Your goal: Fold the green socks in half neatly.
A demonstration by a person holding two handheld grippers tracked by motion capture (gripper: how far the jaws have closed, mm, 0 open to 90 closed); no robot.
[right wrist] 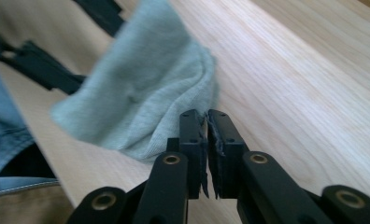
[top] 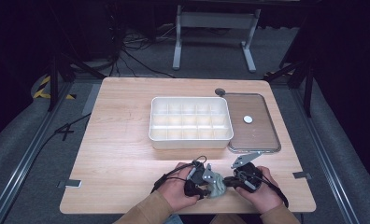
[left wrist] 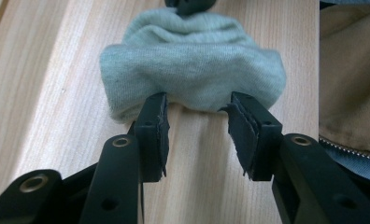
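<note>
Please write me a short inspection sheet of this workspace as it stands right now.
Surface: light wooden table, no spills seen.
Job's things: grey-green sock, bunched, at the near edge between both tongs.
Clutter: white compartment box, compartments look empty; its clear lid lies flat beside it, a small white disc on it.
Grippers: left tongs open, tips at the sock's edge; right tongs closed at the sock's edge, a pinch of fabric cannot be confirmed.
Cables: black cable loops by the left hand; more on the floor behind.
Surroundings: grey floor, white stand legs behind.
</note>
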